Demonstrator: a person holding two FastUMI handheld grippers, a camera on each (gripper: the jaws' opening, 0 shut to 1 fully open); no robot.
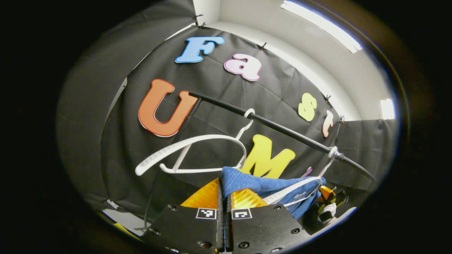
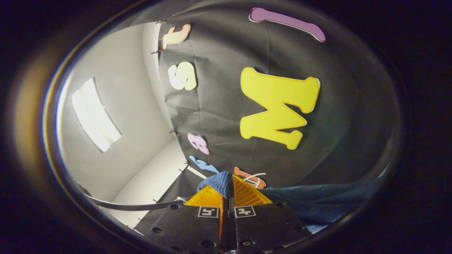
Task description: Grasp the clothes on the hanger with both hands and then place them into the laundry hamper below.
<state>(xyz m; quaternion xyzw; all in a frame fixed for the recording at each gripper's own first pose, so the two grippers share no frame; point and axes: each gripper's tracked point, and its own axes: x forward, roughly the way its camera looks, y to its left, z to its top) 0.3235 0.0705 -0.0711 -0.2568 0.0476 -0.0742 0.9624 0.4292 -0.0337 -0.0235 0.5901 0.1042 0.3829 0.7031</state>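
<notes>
A blue garment [image 1: 268,188] is pinched between the orange fingers of my left gripper [image 1: 224,192], which is shut on a fold of it. The cloth stretches right across a second white hanger strap [image 1: 296,192] toward the other gripper [image 1: 326,203], seen farther off. A bare white hanger [image 1: 190,150] hangs tilted from the black rail [image 1: 282,130] above. In the right gripper view my right gripper [image 2: 230,190] is shut on another bunch of the blue garment [image 2: 317,204], which trails off to the right.
The black rail runs diagonally from upper left to lower right, with a white tie [image 1: 333,152] near its right end. A thin black cable [image 2: 134,205] curves at the lower left of the right gripper view. White walls and ceiling lights lie beyond.
</notes>
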